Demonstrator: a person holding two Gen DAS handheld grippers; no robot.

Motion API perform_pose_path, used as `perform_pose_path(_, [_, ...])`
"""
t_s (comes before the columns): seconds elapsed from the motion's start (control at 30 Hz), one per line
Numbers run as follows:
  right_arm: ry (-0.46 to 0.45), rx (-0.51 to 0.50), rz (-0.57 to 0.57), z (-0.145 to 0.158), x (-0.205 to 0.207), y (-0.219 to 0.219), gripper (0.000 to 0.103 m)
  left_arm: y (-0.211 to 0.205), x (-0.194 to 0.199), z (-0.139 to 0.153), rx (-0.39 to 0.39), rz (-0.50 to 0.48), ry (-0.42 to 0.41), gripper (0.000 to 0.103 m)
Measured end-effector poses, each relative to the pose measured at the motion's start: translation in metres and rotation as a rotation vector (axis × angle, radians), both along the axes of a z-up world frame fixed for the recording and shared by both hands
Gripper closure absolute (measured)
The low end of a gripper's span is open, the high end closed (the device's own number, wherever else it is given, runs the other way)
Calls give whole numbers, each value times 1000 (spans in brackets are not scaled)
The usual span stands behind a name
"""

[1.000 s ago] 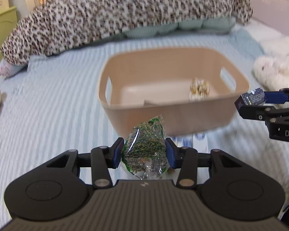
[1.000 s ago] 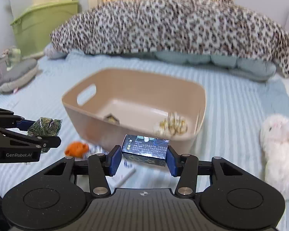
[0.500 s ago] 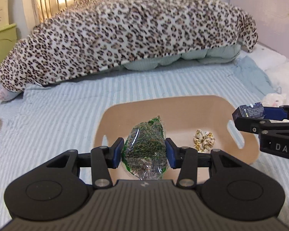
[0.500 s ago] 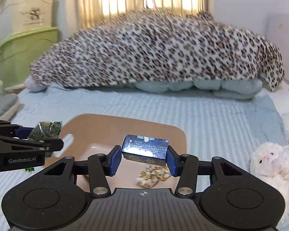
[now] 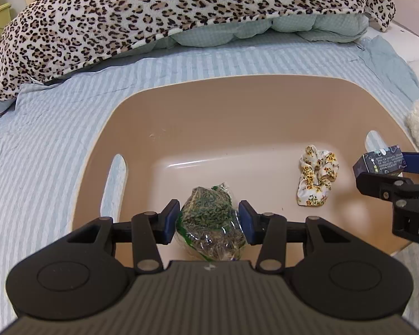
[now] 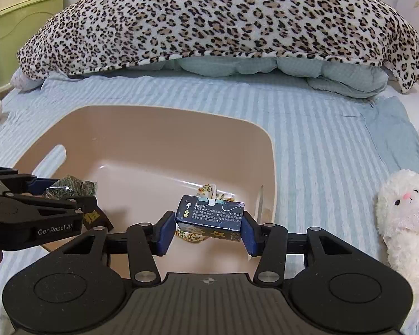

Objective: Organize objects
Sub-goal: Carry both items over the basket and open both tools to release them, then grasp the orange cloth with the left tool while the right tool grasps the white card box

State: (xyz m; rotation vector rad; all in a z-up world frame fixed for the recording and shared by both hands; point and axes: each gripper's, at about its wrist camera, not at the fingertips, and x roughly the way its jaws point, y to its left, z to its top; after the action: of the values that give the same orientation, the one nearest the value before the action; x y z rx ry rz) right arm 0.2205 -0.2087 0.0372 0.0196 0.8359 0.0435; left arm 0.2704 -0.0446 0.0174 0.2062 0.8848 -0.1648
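Observation:
A beige plastic bin (image 5: 237, 106) (image 6: 159, 128) stands on the striped bed. My left gripper (image 5: 209, 220) is shut on a clear bag of green dried leaves (image 5: 211, 217) and holds it over the bin's near left part; the bag also shows in the right wrist view (image 6: 69, 185). My right gripper (image 6: 209, 223) is shut on a small dark blue box (image 6: 209, 216) over the bin's right side; the box also shows in the left wrist view (image 5: 380, 162). A floral scrunchie (image 5: 317, 178) and a small dark brown packet (image 6: 96, 219) lie in the bin.
A leopard-print blanket (image 6: 223, 19) over pale green pillows (image 6: 293, 69) fills the back of the bed. A white plush toy (image 6: 405, 217) lies right of the bin. A green cabinet (image 6: 16, 36) stands at far left.
Both grippers rose over the bin's near rim and moved forward, and now tilt down over its inside, each still holding its object.

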Motion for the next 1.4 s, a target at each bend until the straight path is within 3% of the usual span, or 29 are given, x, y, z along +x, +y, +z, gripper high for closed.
perform_pose_path(0.03, [-5,-1,4,0,-2,1,46,0,-2,2,0,7,-2,48])
perform_pose_path(0.1, [-23,-11,13,2,-8,2,35,2,-6,10,-6,18,-12,32])
perform_pose_path(0.2, [-57,-15,22,12,-17,3,24,2,-16,28,-7,11,-57,23])
perform_pose_path(0.37, [-110,6,11,36,-38,4,11,11,-33,54,-30,17,-80,22])
perform_pose_path(0.63, [-137,-18,50,55,-90,19,5,37,-81,70,-19,20,-84,18])
perform_pose_path(0.8, [-98,-5,67,47,-114,25,4,56,-108,58,4,17,-56,17])
perform_pose_path(0.93, [-51,-15,71,28,-122,34,3,67,-116,32,38,1,-1,17])
perform_pose_path(1.13, [42,-15,51,-16,-117,47,5,80,-110,-14,51,-13,81,17])
perform_pose_path(1.4, [141,18,64,-60,-96,54,7,86,-88,-45,45,-7,130,17])
